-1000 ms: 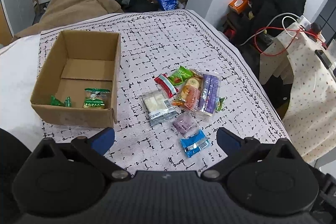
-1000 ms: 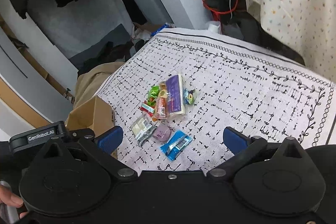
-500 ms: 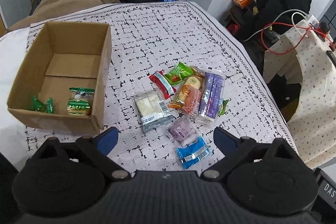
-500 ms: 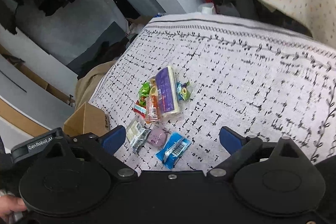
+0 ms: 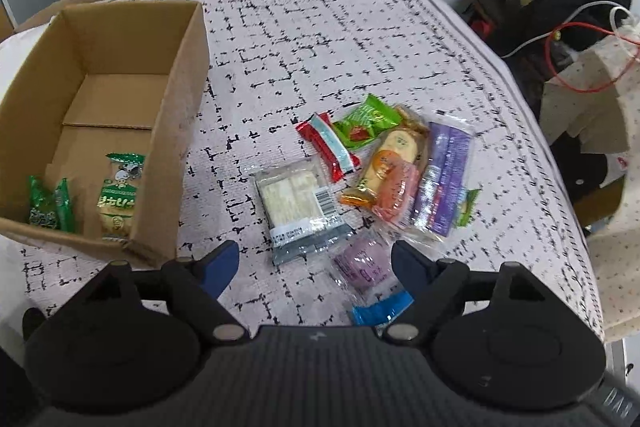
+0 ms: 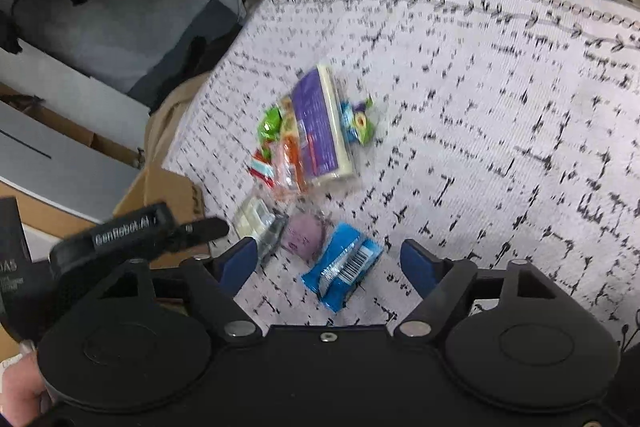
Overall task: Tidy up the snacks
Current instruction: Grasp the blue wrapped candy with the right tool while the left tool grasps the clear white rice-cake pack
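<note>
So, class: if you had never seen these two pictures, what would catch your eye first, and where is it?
Probably the bright heap of snack packets in the middle of the patterned tablecloth. Left of it stands an open cardboard box with green packets already inside. Nearest the right hand-held gripper, whose jaws are closing, lies a blue packet.

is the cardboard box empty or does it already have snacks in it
Not empty. The open cardboard box holds two green packets at its near end: a small one and a larger one. The rest of its floor is bare.
</note>
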Available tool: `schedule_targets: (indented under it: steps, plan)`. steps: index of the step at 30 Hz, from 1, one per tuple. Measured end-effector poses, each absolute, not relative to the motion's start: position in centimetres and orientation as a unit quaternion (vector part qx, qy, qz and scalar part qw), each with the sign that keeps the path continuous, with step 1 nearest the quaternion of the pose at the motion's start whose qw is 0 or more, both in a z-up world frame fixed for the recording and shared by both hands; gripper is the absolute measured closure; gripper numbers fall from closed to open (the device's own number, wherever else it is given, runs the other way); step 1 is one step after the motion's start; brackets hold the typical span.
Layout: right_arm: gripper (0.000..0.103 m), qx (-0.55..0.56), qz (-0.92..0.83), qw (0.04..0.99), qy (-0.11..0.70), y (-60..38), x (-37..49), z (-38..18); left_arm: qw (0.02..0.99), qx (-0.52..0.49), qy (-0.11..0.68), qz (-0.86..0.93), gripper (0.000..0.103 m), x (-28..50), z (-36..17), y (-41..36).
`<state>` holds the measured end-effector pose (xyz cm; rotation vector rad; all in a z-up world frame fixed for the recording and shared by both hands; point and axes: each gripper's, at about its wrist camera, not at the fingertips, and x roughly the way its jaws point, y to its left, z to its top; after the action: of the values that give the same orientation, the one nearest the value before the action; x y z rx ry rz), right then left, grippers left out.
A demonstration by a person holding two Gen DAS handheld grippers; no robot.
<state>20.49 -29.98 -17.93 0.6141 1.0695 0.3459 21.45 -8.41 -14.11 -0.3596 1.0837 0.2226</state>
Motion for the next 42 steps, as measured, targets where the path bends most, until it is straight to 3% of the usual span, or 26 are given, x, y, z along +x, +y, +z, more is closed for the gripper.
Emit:
schedule_targets:
  steps: [6,17,19,20,28,34,35,39,42]
  plan:
    - [0.042,0.295,0.15,0.78,0.532,-29.2,21.9,-20.1,0.824,-0.179,0.523,0.125,0.02,23.2,-16.0,-8.0]
    - [0.042,0.252,0.136,0.77,0.57,-26.0,23.7,-22.3,0.812,-0.202,0.529,0.139,0.02,23.9,-18.1,-7.1]
    - [0.053,0.23,0.133,0.778,0.569,-25.3,23.8,-22.2,0.813,-0.201,0.529,0.14,0.02,24.0,-18.4,-7.1]
    - [0.064,0.216,0.125,0.784,0.568,-25.1,23.7,-22.2,0.813,-0.202,0.528,0.141,0.02,24.1,-18.6,-7.0]
    - [0.075,0.221,0.108,0.803,0.543,-26.1,23.6,-21.7,0.807,-0.222,0.526,0.151,0.02,24.9,-19.7,-6.7]
    - [0.076,0.236,0.078,0.817,0.52,-27.7,23.8,-21.2,0.805,-0.222,0.526,0.16,0.02,25.7,-20.4,-7.0]
    - [0.076,0.239,0.081,0.816,0.519,-27.7,23.8,-21.3,0.802,-0.225,0.529,0.162,0.021,25.7,-20.6,-6.9]
    - [0.076,0.241,0.086,0.817,0.517,-27.5,23.7,-21.3,0.793,-0.248,0.535,0.154,0.048,25.6,-21.3,-6.6]
    - [0.077,0.253,0.089,0.814,0.516,-28.0,23.6,-21.3,0.796,-0.239,0.534,0.154,0.054,25.5,-20.8,-6.8]
